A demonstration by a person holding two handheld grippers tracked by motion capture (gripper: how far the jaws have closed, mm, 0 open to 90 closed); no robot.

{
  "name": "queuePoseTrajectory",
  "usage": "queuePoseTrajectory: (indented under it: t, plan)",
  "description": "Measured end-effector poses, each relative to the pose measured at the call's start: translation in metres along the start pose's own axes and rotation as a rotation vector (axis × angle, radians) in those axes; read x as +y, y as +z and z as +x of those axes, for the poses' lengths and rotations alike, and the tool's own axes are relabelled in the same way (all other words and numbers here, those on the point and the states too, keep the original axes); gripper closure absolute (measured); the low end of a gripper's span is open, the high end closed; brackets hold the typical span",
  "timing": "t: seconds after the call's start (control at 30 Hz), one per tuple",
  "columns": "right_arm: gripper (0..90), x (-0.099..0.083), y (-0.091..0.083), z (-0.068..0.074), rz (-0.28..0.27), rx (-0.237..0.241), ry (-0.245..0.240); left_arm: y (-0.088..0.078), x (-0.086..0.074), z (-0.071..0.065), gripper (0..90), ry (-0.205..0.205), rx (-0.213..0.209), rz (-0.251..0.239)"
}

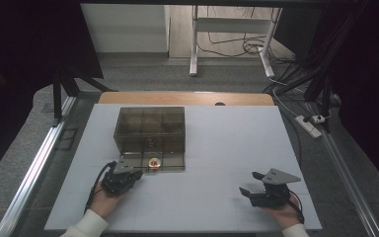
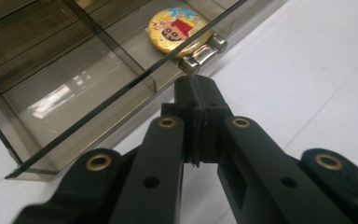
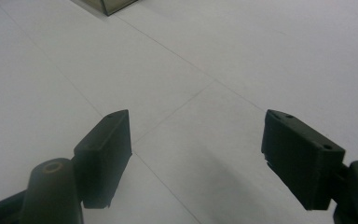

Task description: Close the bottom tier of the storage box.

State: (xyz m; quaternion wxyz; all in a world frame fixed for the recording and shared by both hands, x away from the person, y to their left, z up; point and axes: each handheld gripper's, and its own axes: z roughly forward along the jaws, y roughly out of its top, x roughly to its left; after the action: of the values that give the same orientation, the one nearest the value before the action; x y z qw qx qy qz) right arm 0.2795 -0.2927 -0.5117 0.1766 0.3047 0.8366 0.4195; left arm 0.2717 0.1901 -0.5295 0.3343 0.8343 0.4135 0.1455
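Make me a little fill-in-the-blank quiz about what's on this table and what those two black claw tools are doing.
1. The left gripper, its jaws ____, points at the metal latch of the smoky compartment box.
2. The round cartoon badge lies ____ the box.
3. The right gripper hangs with jaws ____ above the white table.
4. Between the right gripper's jaws there is ____.

Missing words: shut; inside; open; nothing
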Motion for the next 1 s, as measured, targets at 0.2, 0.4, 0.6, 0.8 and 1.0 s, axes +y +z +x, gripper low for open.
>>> queuePoseTrajectory:
  t: [0.2, 0.4, 0.6, 0.8, 1.0]
  plan:
    - [24.5, 0.0, 0.001, 0.0, 0.002, 0.0, 0.002, 0.005, 0.001, 0.002, 88.3, 0.003, 0.007, 0.014]
    - [24.5, -0.001, 0.001, -0.001, 0.002, 0.002, 0.005, 0.013, 0.005, 0.0, 88.4, 0.023, 0.023, 0.032]
    - [24.6, -0.001, 0.002, -0.001, 0.003, 0.003, 0.001, 0.017, 0.009, 0.0, 88.4, 0.034, 0.031, 0.039]
    - [24.5, -0.001, 0.002, -0.001, 0.006, 0.002, 0.0, 0.018, 0.011, 0.001, 88.5, 0.033, 0.035, 0.039]
    - [24.5, -0.001, 0.003, -0.002, 0.003, 0.003, 0.002, 0.02, 0.012, 0.004, 88.5, 0.03, 0.045, 0.041]
